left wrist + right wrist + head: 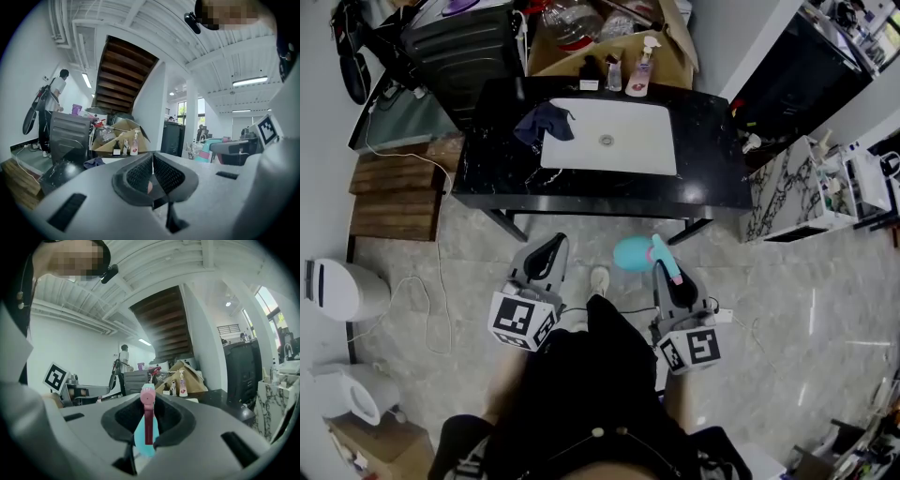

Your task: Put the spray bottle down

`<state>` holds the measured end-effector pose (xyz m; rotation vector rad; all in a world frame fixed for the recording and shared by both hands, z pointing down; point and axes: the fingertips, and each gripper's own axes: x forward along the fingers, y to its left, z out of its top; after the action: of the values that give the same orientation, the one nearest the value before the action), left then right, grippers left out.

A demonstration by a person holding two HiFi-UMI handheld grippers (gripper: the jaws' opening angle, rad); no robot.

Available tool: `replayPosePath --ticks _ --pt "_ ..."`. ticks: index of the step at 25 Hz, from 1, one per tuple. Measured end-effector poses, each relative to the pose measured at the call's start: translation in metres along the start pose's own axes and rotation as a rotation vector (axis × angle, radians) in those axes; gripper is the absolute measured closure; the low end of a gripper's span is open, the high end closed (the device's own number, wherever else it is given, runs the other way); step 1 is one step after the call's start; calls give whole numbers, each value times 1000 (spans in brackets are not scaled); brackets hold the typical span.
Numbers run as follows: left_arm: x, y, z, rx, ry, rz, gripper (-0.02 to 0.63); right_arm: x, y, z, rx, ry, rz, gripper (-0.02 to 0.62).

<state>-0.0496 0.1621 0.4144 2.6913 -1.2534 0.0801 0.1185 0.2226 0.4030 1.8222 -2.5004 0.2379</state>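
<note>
Just short of the black counter (712, 141), we stand on the grey tiled floor (787, 309) with a gripper in each hand, both pointing toward the counter's front edge. Our right gripper (662, 266) is clamped on the spray bottle (632, 253): its own view shows the two pads pressed on the bottle's pink head and trigger, with the teal body hanging below them. Seen from the head camera, the bottle lies roughly on its side in the air, teal body turned toward our left gripper (551, 242), clear of the counter and just in front of its front edge, above the floor. Our left gripper is closed and empty; in its own view the meshed pads meet at their tips with nothing held between them. On the counter, a white sink (609, 136) is sunk into the middle, a dark blue cloth (544, 122) lies crumpled at the sink's left rim, and a few small bottles, among them a pump bottle (643, 67), stand along the counter's back edge. Behind the counter sits an open cardboard box (670, 47), and behind the counter's left end a dark ribbed case (464, 47). Well beyond the counter, in the left gripper view, a person (58, 89) stands near the far wall. Our shoe (599, 278) shows between the two grippers.
</note>
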Motion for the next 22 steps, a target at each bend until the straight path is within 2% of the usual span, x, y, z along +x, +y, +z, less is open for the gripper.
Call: replayPosePath --ticks 10,15,22 --pt "92 43 7 -5 41 90 596 111 -81 18 -4 38 52 528" --pt "111 62 6 -22 63 148 596 161 -108 28 -15 74 78 528" --pt "127 89 4 -33 81 180 597 225 -129 55 -55 73 81 528"
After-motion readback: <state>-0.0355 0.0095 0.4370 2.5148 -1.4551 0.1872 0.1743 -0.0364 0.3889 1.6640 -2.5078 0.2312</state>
